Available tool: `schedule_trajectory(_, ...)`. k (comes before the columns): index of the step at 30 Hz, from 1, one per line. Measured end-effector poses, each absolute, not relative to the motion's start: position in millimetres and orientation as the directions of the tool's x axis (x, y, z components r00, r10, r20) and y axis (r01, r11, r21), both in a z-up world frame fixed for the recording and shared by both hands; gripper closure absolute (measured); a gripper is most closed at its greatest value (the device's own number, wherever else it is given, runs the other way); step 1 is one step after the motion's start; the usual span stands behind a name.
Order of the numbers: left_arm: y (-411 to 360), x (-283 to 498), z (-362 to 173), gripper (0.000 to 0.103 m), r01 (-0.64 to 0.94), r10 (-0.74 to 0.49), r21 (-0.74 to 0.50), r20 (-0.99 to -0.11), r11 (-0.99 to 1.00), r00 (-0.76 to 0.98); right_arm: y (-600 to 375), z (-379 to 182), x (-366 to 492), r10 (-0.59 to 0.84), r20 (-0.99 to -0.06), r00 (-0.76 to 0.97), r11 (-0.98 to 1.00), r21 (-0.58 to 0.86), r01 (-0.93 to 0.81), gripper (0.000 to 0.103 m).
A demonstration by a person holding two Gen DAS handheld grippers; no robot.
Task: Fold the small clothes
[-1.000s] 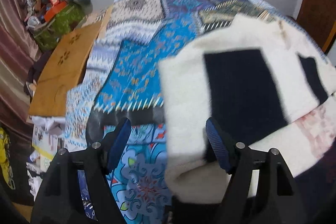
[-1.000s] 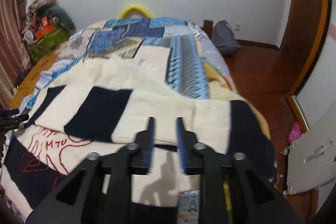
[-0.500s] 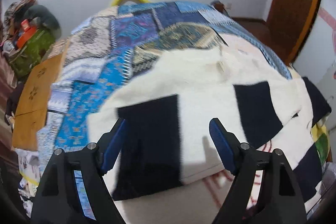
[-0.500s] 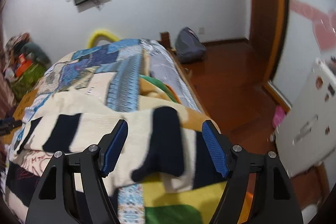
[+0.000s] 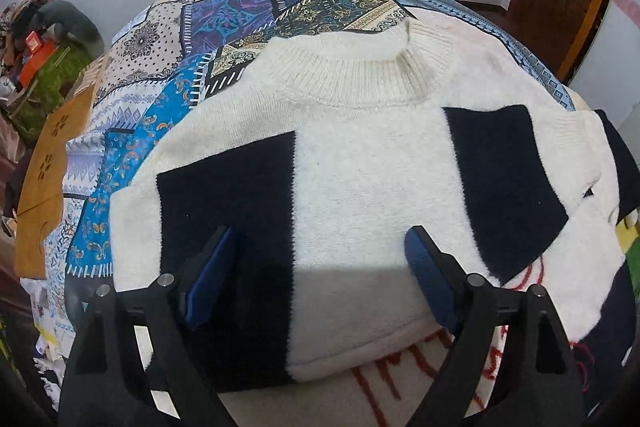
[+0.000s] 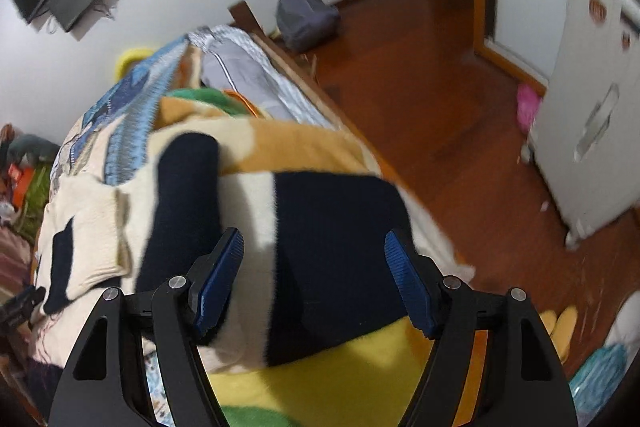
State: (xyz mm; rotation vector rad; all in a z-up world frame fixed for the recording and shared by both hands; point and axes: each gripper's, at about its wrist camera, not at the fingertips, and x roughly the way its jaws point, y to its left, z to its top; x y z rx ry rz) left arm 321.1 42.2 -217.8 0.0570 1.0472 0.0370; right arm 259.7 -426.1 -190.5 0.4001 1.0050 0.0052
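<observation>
A cream knitted sweater (image 5: 360,167) with navy blocks lies flat on the bed, ribbed collar (image 5: 360,75) at the far side. One sleeve (image 5: 228,195) is folded across its chest. My left gripper (image 5: 320,275) hovers over the lower middle of that sleeve, its jaws opening, with nothing pinched between the blue pads. In the right wrist view the other sleeve (image 6: 340,227), banded cream and navy, is draped over the bed's right edge. My right gripper (image 6: 316,275) stands open just above it, pads apart from the knit.
A patchwork bedspread (image 5: 240,11) covers the bed. A wooden board (image 5: 44,179) and a clutter pile (image 5: 36,47) lie left of it. An orange and yellow blanket (image 6: 300,139) hangs at the right edge. Wooden floor (image 6: 440,99), a grey bag (image 6: 304,19) and a white cabinet (image 6: 592,115) are beyond.
My left gripper slid right from the sweater's left edge to its middle, jaws widening. My right gripper went from nearly shut to wide open, rolled, and swung right to the bed's edge.
</observation>
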Motion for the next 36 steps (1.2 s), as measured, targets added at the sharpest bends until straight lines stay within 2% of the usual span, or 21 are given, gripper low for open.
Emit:
schedule_trajectory(3, 40.5, 321.6, -218.3, 0.016, -0.004, 0.064, 0.071, -0.862, 0.997, 0.503, -421.8, -206.1, 260.6, 0.218, -0.830, 0.513, 0.922, 0.348, 0.170, 0.033)
schedule_trajectory(5, 39.7, 321.4, -218.3, 0.016, -0.003, 0.067, 0.076, -0.861, 0.997, 0.504, -419.2, -207.0, 258.9, 0.212, -0.825, 0.524, 0.926, 0.341, 0.163, 0.038)
schedule_trajectory(10, 40.4, 321.8, -218.3, 0.016, -0.004, 0.066, 0.074, -0.861, 0.997, 0.504, -411.2, -198.8, 261.0, 0.215, -0.823, 0.526, 0.942, 0.318, 0.112, 0.086)
schedule_trajectory(12, 39.9, 321.1, -218.0, 0.016, -0.004, 0.067, 0.075, -0.860, 0.997, 0.505, -407.8, -195.3, 260.7, 0.202, -0.827, 0.525, 0.952, 0.291, 0.092, 0.092)
schedule_trajectory(16, 39.7, 318.2, -216.5, 0.016, -0.002, 0.067, 0.077, -0.859, 0.997, 0.507, -409.1, -182.4, 256.8, 0.200, -0.809, 0.553, 0.952, 0.294, 0.086, 0.094)
schedule_trajectory(22, 40.1, 309.3, -209.9, 0.017, 0.005, 0.070, 0.084, -0.852, 0.996, 0.519, -402.2, -125.8, 247.7, 0.214, -0.736, 0.642, 0.955, 0.295, 0.021, 0.095)
schedule_trajectory(29, 48.9, 292.7, -186.4, 0.017, -0.008, 0.053, 0.059, -0.818, 0.998, 0.573, -359.6, -48.1, 241.5, 0.297, -0.612, 0.733, 0.946, 0.295, -0.136, 0.095)
schedule_trajectory(36, 72.7, 270.9, -163.0, 0.017, -0.033, 0.043, 0.028, -0.779, 0.999, 0.626, -283.9, -8.3, 250.1, 0.397, -0.532, 0.748, 0.917, 0.264, -0.299, 0.095)
